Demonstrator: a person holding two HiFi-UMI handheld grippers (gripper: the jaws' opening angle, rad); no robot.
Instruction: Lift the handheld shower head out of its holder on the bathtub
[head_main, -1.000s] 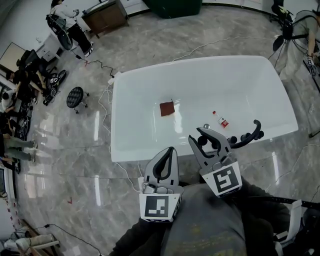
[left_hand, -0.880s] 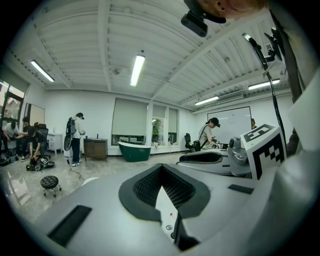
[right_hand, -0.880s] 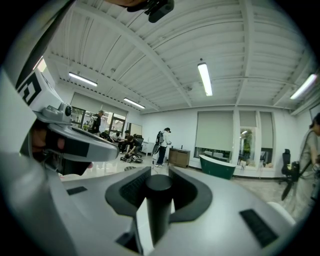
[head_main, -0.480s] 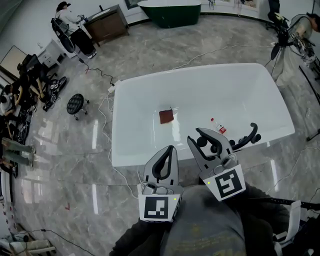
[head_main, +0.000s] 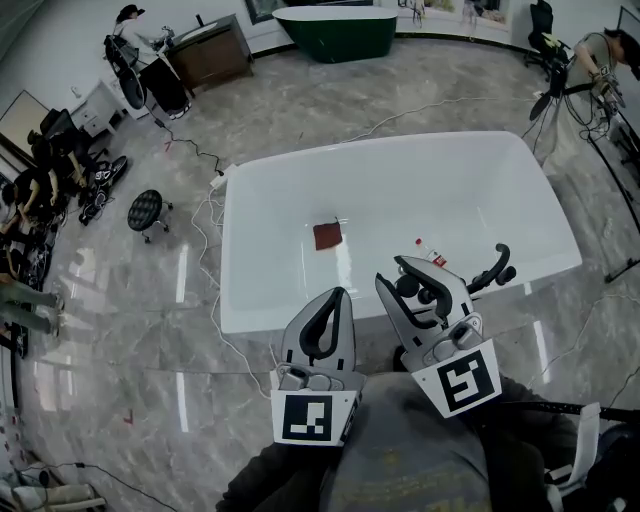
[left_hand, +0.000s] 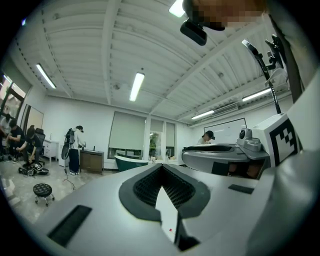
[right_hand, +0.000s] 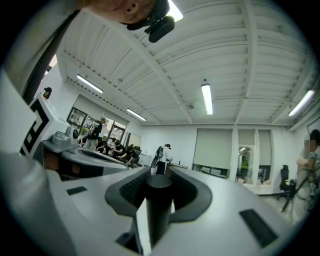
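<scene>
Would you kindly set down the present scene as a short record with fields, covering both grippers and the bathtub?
left gripper: jaws together, nothing between them, held over the tub's near rim
right gripper: closed on a black cylinder, apparently the handle of the handheld shower head
bathtub: white, freestanding on a glossy stone floor
inside the tub: brown square piece; small bottle with a red label
holder: not clear enough to tell whether the shower head has left it
</scene>
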